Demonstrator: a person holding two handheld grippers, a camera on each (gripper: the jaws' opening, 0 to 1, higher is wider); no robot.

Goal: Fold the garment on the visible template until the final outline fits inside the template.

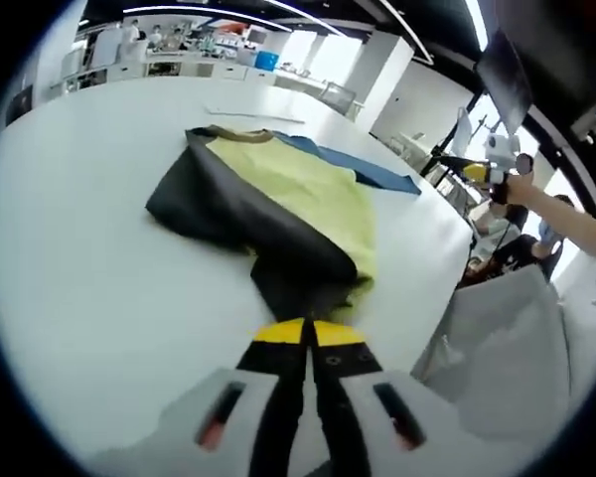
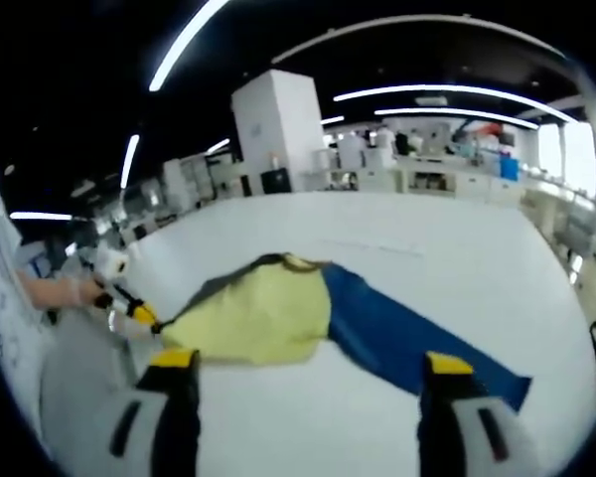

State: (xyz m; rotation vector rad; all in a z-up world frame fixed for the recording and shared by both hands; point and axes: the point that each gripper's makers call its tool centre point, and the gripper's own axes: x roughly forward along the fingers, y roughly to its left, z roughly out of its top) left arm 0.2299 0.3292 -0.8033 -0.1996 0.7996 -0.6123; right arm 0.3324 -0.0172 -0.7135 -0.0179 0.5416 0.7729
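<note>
One garment, one blue template and one white table appear, with my two grippers. The garment, black outside with a yellow-green lining turned up, lies crumpled on the table, partly over the template. My left gripper has its yellow-tipped jaws pressed together, pinching a black fold of the garment at its near edge. My right gripper hangs above the table, jaws spread wide, grasping nothing.
</note>
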